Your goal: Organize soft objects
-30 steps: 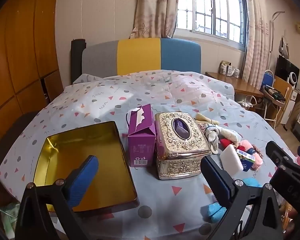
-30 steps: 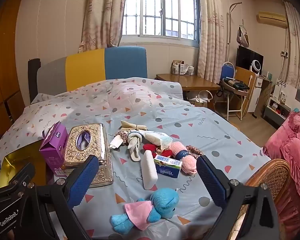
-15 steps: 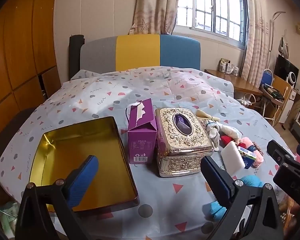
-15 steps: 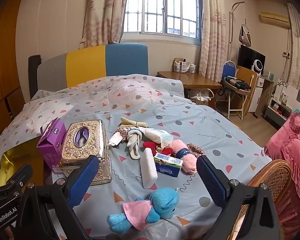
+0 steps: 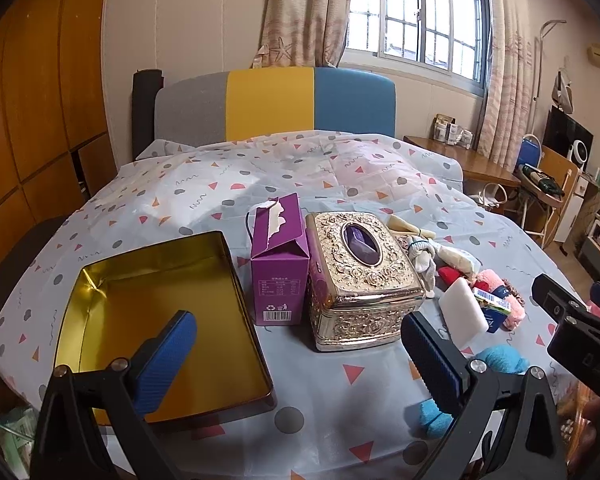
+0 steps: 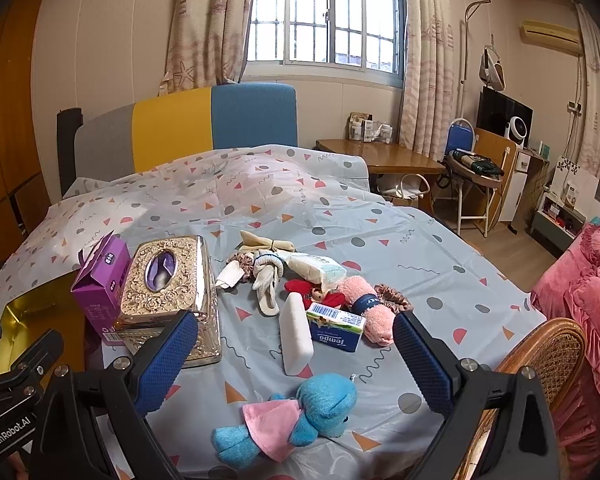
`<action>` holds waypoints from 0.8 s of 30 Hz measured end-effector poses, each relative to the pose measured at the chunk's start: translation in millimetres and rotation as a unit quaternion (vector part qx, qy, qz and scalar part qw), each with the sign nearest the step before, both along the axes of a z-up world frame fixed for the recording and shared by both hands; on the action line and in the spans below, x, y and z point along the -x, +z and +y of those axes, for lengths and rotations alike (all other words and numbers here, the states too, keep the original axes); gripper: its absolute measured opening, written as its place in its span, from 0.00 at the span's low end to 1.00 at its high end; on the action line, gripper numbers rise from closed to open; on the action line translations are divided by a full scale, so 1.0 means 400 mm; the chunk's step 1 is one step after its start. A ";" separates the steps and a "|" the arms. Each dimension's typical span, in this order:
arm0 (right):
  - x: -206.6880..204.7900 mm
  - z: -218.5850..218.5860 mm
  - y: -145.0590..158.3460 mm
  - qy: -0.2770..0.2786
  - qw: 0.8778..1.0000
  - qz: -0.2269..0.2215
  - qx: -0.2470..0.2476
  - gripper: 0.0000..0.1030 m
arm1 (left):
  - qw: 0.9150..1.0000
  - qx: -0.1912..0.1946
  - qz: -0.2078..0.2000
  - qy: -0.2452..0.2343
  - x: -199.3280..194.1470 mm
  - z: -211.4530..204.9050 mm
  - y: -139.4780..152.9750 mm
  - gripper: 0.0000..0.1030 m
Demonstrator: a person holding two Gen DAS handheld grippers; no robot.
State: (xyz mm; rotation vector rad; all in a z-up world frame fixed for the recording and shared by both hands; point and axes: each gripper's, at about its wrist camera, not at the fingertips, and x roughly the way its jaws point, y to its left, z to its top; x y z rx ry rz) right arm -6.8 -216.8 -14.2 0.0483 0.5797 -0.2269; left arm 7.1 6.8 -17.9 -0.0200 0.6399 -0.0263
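Left gripper (image 5: 296, 354): I am holding it wide apart and empty over the near edge of the bed, with one blue pad above the gold tin and the other near the ornate box.
Right gripper (image 6: 296, 354): I am holding it spread open too, gripping nothing, with the blue plush lying between its pads below.
Bed (image 6: 400, 240): one, under a pale sheet with triangles and dots, and it is carrying everything.
Gold tin (image 5: 112, 280): one, open and lying at the near left.
Purple carton (image 5: 278, 268): one, torn open at the top, standing between the tin and the ornate box and touching the box.
Ornate box (image 5: 360, 264): one silver tissue box with an oval opening on top, sitting mid-bed.
Blue plush (image 6: 300, 416): one, in a pink dress, lying on its side at the near edge, apart from the pile.
White sponge (image 6: 296, 334): one, lying just left of the tissue pack.
Tissue pack (image 6: 336, 326): one, blue and white, touching the pink roll.
Pink roll (image 6: 370, 310): one, with a dark band, lying at the right of the pile.
Red toy (image 6: 314, 290): one, partly hidden under the other things.
Scrunchies: two are showing, one (image 6: 394, 298) right of the pink roll, one (image 6: 240, 260) at the far left of the pile.
Remaining pale cloth pieces: I cannot count them with certainty.
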 end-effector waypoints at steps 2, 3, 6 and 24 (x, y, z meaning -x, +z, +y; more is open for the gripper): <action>0.001 0.000 0.000 0.000 1.000 0.000 0.000 0.97 | 1.000 0.002 0.001 -0.001 0.000 0.003 -0.002 1.00; 0.001 0.000 0.000 0.001 1.000 -0.001 0.000 0.97 | 1.000 0.003 0.001 -0.001 0.000 0.003 -0.003 1.00; 0.000 0.000 -0.001 0.002 1.000 -0.001 0.001 0.97 | 1.000 0.005 0.002 -0.003 0.001 0.004 -0.005 1.00; 0.008 -0.027 0.011 -0.006 1.000 -0.005 -0.002 0.97 | 1.000 -0.001 0.011 -0.025 0.004 -0.016 -0.016 1.00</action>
